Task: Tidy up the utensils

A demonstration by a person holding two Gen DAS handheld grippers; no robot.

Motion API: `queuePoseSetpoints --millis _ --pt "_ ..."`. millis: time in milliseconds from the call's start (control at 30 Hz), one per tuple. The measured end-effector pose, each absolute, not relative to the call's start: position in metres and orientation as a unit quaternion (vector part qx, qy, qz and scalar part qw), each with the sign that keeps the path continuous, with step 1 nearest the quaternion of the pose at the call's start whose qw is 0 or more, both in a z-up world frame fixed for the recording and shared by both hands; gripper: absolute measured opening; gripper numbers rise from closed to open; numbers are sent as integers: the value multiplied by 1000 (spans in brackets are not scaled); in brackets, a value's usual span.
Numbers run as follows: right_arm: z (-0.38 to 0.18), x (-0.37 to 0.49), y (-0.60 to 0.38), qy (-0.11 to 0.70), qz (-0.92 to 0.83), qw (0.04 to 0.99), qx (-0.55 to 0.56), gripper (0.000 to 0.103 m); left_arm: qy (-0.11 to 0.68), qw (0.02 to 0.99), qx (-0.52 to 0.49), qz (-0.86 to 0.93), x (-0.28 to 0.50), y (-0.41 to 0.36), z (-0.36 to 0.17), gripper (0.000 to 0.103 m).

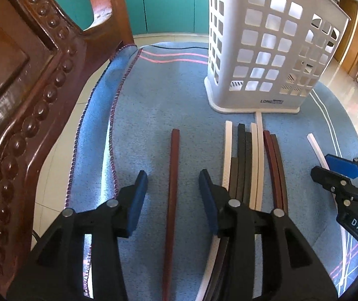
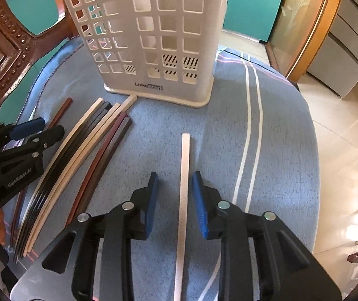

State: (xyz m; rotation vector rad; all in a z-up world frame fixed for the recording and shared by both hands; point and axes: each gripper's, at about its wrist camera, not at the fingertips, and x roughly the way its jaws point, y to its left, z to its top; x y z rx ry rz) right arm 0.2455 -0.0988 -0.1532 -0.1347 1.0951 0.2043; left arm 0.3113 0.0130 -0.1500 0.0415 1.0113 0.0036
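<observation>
Chopsticks lie on a blue cloth [image 1: 153, 105]. My left gripper [image 1: 172, 183] is open and straddles a single dark red chopstick [image 1: 172, 175] without touching it. My right gripper [image 2: 175, 185] is open around a single white chopstick [image 2: 184, 175], which also shows in the left wrist view [image 1: 316, 148]. A bundle of several white, black and dark red chopsticks [image 1: 251, 160] lies between the two grippers; it shows in the right wrist view too [image 2: 88, 150]. A white perforated utensil holder [image 1: 271, 45] stands upright behind the chopsticks, also in the right wrist view [image 2: 153, 37].
A carved dark wooden chair back [image 1: 28, 100] stands close on the left. Teal cabinets [image 1: 166, 0] are behind. The cloth's right edge [image 2: 311, 150] drops to a shiny tiled floor [image 2: 342, 138]. The left gripper shows in the right wrist view [image 2: 38, 130].
</observation>
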Motion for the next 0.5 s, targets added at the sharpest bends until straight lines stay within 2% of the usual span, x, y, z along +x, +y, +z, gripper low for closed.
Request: queuePoseSetpoints --millis 367,500 --pt "-153 245 -95 516 92 849 -66 31 483 875 25 1 298 20 -148 45" --pt "-153 245 -95 516 92 849 -65 32 481 876 28 6 298 17 -149 49"
